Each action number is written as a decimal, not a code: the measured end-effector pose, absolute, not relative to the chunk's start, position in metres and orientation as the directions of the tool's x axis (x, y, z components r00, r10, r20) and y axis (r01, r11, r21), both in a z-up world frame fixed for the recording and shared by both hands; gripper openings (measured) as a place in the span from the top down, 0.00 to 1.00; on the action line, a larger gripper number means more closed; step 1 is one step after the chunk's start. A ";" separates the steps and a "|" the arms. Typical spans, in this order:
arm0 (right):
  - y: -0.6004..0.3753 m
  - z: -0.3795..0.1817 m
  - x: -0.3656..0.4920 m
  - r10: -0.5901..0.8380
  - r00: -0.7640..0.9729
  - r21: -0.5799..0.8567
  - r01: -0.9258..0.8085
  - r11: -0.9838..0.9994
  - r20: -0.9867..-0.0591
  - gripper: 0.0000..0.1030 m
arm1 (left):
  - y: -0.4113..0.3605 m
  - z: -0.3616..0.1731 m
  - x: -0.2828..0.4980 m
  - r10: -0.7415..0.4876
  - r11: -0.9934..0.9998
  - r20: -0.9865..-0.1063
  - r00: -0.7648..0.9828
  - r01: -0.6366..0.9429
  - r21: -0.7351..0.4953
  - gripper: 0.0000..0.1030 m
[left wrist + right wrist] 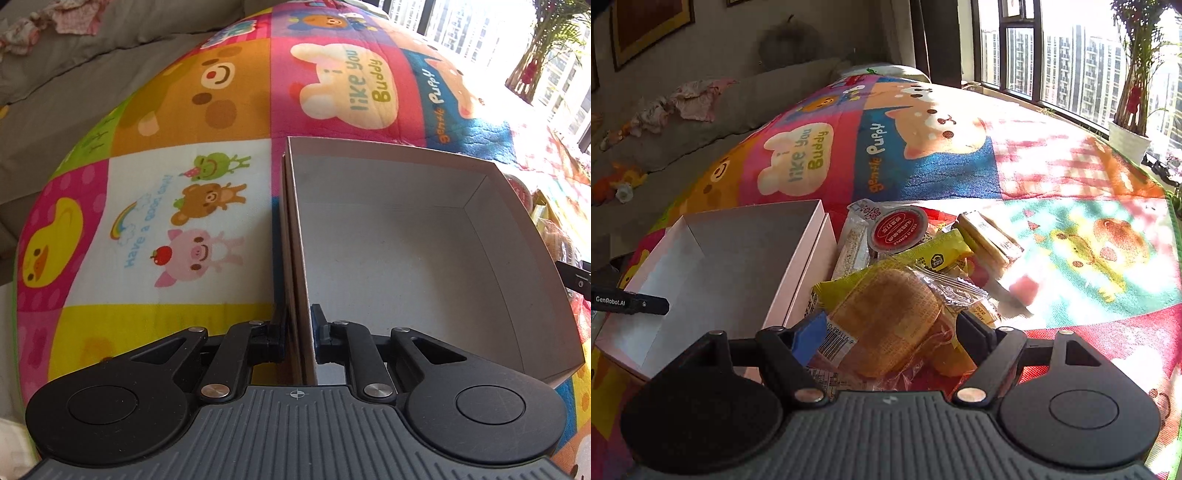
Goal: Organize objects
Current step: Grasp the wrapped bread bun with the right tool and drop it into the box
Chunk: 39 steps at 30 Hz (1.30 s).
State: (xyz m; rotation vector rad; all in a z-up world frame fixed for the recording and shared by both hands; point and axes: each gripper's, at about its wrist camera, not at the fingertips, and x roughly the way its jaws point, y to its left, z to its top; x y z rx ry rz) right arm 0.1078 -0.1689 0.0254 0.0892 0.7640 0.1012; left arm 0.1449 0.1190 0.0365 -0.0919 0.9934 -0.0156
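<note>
Right wrist view shows the right gripper [886, 332] with its fingers set either side of a wrapped bun [886, 321] at the near edge of a snack pile [923, 251] on the play mat [1071, 184]; the pads look to press on the wrapper's two ends, so I judge it pinched, not yet lifted. The bun should be light and soft, its clear film slippery and crinkly; a hard squeeze would crush it, so a gentle hold across the body, not the loose sealed ends, seems best. It is golden brown, oval, in a clear wrapper with yellow print and a barcode label at its left end. Behind it lie a red-lidded cup [897, 229], yellow packets and a pale bar. The box [746, 258], open, white inside and empty, sits just left of the pile. In the left wrist view the left gripper [299, 332] has its fingers pressed on the box's near wall [301, 280], one inside, one outside, steadying it.
</note>
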 end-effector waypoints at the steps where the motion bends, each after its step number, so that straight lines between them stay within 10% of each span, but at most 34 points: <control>1: -0.167 0.025 0.111 0.112 0.720 0.114 -0.046 0.992 -0.685 0.24 | 0.119 0.035 0.145 -0.054 0.995 -0.837 0.545 -0.037 -0.089 0.86; 10: -0.162 0.033 0.109 0.076 0.667 0.053 -0.055 0.997 -0.741 0.45 | 0.124 0.031 0.144 -0.079 0.990 -0.835 0.545 -0.054 -0.129 0.86; 26: -0.144 0.158 0.076 0.337 0.698 0.260 -0.219 0.940 -0.631 0.47 | 0.129 0.030 0.137 -0.125 0.986 -0.828 0.547 -0.026 -0.166 0.83; 39: -0.029 0.127 0.160 0.458 0.591 0.283 -0.369 0.886 -0.664 0.45 | 0.130 0.030 0.142 -0.127 0.981 -0.832 0.540 -0.057 -0.186 0.83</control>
